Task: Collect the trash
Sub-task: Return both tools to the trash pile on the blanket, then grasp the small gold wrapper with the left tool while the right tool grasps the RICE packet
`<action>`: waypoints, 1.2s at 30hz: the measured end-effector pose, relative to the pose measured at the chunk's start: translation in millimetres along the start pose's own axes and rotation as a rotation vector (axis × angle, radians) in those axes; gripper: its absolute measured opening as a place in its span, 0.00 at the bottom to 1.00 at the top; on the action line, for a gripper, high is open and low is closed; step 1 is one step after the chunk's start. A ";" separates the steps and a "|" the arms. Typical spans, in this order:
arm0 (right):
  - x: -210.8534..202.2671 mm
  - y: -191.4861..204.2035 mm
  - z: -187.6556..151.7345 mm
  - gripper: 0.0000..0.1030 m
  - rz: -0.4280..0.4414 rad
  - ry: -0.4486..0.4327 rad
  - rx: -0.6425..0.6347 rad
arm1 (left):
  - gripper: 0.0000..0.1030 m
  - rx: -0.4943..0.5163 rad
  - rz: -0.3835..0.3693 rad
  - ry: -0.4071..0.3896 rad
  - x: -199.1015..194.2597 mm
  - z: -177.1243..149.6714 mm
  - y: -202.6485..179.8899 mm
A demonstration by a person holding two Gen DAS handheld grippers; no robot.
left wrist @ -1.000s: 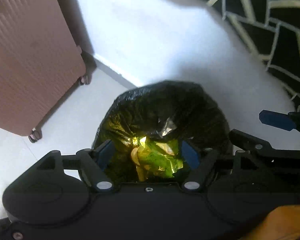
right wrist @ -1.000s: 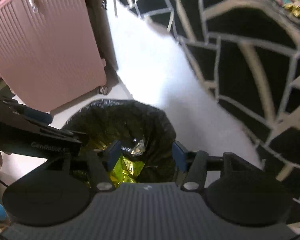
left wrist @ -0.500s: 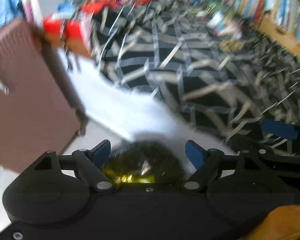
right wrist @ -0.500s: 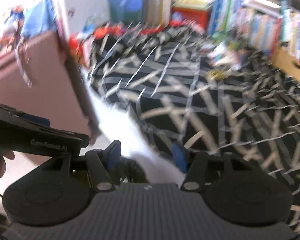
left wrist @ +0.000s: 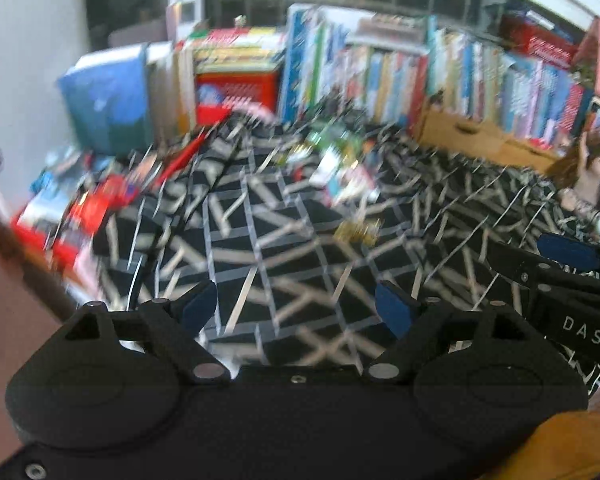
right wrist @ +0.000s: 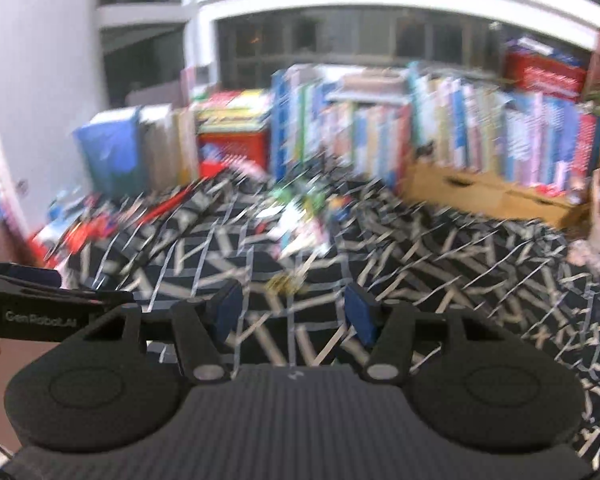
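Patterned bedspread (left wrist: 284, 248) lies open ahead; wrappers (left wrist: 340, 160) clutter beyond.

— what's the room like?
— blurry, but a black spread (left wrist: 284, 248) with pale crisscross lines fills the middle. it looks like a bed cover.

— and behind it?
— a long row of books (right wrist: 440, 128) standing on a low wooden unit with drawers (right wrist: 480, 194). a red crate (left wrist: 236, 94) and a blue bag (right wrist: 110, 148) sit at the left end.

— windows?
— dark panes (right wrist: 340, 40) in white frames above the books, with a white wall (right wrist: 40, 60) on the left.

— anything else?
— a pink surface (left wrist: 8, 320) at the near left edge.
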State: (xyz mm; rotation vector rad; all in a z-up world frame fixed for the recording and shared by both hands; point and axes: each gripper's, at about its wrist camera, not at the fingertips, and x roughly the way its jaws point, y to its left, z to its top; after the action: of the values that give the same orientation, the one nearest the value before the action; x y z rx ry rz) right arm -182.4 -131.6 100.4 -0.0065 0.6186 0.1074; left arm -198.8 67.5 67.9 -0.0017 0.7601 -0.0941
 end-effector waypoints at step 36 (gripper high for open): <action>252.5 -115.5 71.3 0.69 0.033 0.146 -0.015 | 0.90 -0.367 -0.058 0.297 297.8 61.4 -50.2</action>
State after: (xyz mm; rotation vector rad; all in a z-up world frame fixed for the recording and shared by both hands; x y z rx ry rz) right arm 75.0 -218.8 9.3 -0.0183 0.7639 0.1444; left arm 53.9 -10.0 -90.7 -0.3653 1.0657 -0.0086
